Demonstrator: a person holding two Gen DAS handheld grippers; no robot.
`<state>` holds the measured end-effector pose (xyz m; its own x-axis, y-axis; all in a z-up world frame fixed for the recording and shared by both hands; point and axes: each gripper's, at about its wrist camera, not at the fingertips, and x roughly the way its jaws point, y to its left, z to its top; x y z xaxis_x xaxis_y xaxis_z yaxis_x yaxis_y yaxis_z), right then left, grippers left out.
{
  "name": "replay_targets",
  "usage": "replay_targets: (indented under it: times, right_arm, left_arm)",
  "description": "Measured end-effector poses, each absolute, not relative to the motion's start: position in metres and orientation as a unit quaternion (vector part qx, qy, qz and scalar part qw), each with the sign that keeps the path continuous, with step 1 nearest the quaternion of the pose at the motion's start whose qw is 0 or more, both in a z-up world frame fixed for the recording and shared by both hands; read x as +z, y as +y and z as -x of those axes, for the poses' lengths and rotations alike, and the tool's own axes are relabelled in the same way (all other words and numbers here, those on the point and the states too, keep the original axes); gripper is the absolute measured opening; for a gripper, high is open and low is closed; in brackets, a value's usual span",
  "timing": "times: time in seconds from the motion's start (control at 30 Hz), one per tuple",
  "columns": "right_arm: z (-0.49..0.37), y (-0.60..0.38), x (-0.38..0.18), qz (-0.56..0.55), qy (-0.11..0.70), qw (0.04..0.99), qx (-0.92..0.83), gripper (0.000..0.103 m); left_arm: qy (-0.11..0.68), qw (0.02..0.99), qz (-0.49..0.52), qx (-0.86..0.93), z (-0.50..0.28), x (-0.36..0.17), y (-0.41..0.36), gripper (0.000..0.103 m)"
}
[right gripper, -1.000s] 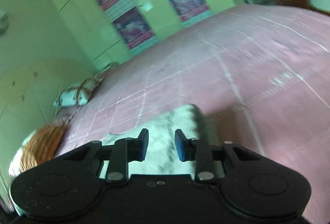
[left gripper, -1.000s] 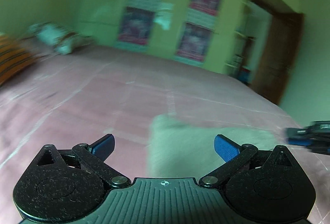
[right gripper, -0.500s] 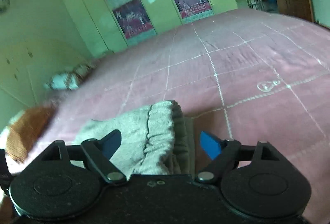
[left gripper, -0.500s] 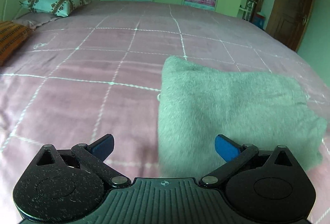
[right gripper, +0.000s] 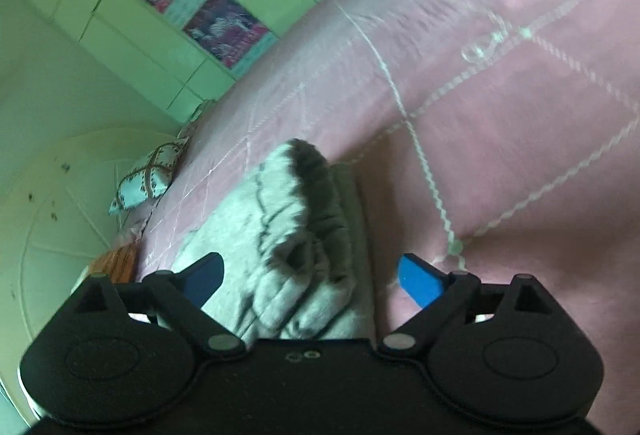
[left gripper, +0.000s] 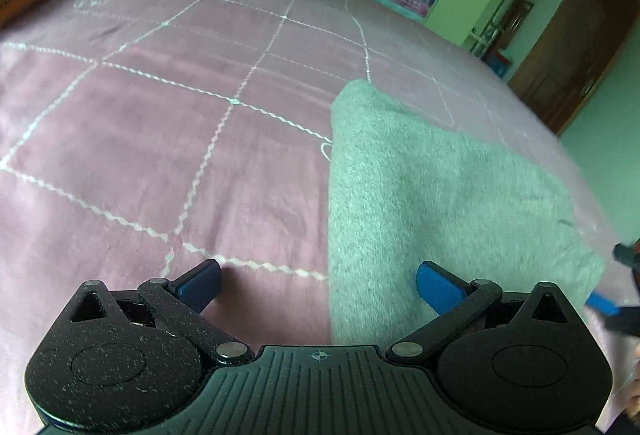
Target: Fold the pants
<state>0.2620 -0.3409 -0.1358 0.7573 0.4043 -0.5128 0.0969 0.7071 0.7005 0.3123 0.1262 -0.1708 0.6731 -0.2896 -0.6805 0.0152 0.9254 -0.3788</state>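
left gripper [left gripper: 318,285] — speckled black, blue pads [left gripper: 438,291]

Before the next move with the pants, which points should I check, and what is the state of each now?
1. Left gripper open and holding nothing: ok.
2. Right gripper open and holding nothing: ok.
3. Pants lie folded on the pink bedspread, no part hanging from a gripper: ok.
4. Top layer flat and smooth in the left wrist view: ok.
5. Waistband end even with the layer under it: not ok; it is bunched and wrinkled in the right wrist view.
6. All edges of the stack lined up: cannot tell; the near edge is hidden behind the grippers.
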Motion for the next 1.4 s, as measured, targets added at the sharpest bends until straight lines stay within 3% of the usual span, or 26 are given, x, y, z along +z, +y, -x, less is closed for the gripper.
replay_targets:
  times: [0.3, 0.4, 0.6, 0.7, 0.73, 0.77, 0.9, 0.97, 1.07, 1.13, 1.2, 1.23, 1.4]
  right_arm:
    - [-0.281, -0.349, -0.158, -0.417, 0.352, 0.828, 0.133, 0.088]
    - [-0.295, -0.346, -0.163, -0.423, 0.372, 0.812, 0.156, 0.082]
    - [-0.311, -0.346, -0.168, -0.431, 0.389, 0.796, 0.169, 0.075]
    - [-0.325, -0.334, -0.168, -0.407, 0.404, 0.801, 0.172, 0.071]
    - [-0.33, -0.33, -0.167, -0.405, 0.406, 0.801, 0.172, 0.071]
    - [-0.335, -0.325, -0.166, -0.405, 0.411, 0.798, 0.176, 0.071]
    - [-0.335, -0.32, -0.161, -0.387, 0.428, 0.792, 0.197, 0.057]
    - [-0.333, -0.326, -0.167, -0.39, 0.435, 0.787, 0.197, 0.05]
    - [-0.335, -0.328, -0.165, -0.404, 0.443, 0.779, 0.184, 0.052]
    - [-0.337, -0.323, -0.161, -0.396, 0.452, 0.779, 0.179, 0.054]
    - [-0.339, -0.316, -0.152, -0.366, 0.457, 0.792, 0.175, 0.046]
    - [-0.338, -0.313, -0.146, -0.36, 0.454, 0.795, 0.179, 0.041]
    - [-0.337, -0.305, -0.103, -0.338, 0.421, 0.811, 0.228, 0.039]
  left_arm:
    - [0.402, 0.873, 0.236, -0.143, -0.349, -0.184, 0.134, 0.103]
    - [0.407, 0.861, 0.255, -0.166, -0.369, -0.188, 0.13, 0.103]
    - [0.43, 0.845, 0.249, -0.198, -0.4, -0.194, 0.119, 0.103]
    - [0.441, 0.854, 0.193, -0.197, -0.413, -0.188, 0.092, 0.102]
    - [0.442, 0.852, 0.188, -0.208, -0.416, -0.186, 0.084, 0.1]
    - [0.444, 0.843, 0.201, -0.227, -0.418, -0.185, 0.078, 0.09]
    - [0.438, 0.837, 0.226, -0.237, -0.417, -0.19, 0.077, 0.084]
    - [0.433, 0.831, 0.266, -0.226, -0.417, -0.196, 0.088, 0.064]
    - [0.432, 0.815, 0.319, -0.216, -0.414, -0.205, 0.105, 0.049]
    - [0.431, 0.817, 0.323, -0.209, -0.412, -0.205, 0.103, 0.046]
    - [0.424, 0.819, 0.332, -0.195, -0.407, -0.204, 0.098, 0.038]
    - [0.416, 0.821, 0.341, -0.194, -0.404, -0.202, 0.097, 0.028]
    - [0.367, 0.825, 0.367, -0.222, -0.393, -0.177, 0.104, 0.026]
